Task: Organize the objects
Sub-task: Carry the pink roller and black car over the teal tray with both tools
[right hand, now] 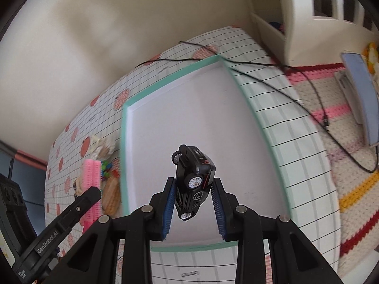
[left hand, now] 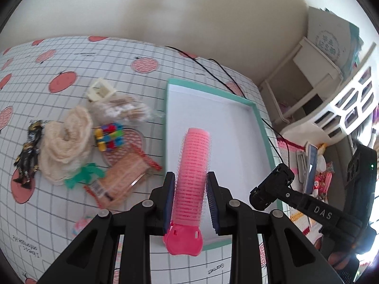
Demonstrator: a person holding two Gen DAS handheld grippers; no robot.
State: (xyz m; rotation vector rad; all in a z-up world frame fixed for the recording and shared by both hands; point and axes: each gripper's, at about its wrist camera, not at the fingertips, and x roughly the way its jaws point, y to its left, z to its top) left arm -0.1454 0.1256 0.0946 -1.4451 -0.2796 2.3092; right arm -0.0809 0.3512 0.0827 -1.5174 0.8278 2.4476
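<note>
Left hand-held gripper (left hand: pixel 190 187) clamps pink bristly hair roller (left hand: pixel 193 165); right hand-held gripper (right hand: pixel 193 189) grips black toy car (right hand: pixel 193 177), above teal-rimmed tray (right hand: pixel 132 99)

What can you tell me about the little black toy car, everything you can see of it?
The black toy car looks like glossy die-cast or plastic, with white-spoked wheels, red tail lights and a white logo on its side. It hangs nose-down, tilted, pinched between the right gripper's blue ribbed pads, above the white floor of the teal-rimmed tray. Nothing else touches it.
</note>
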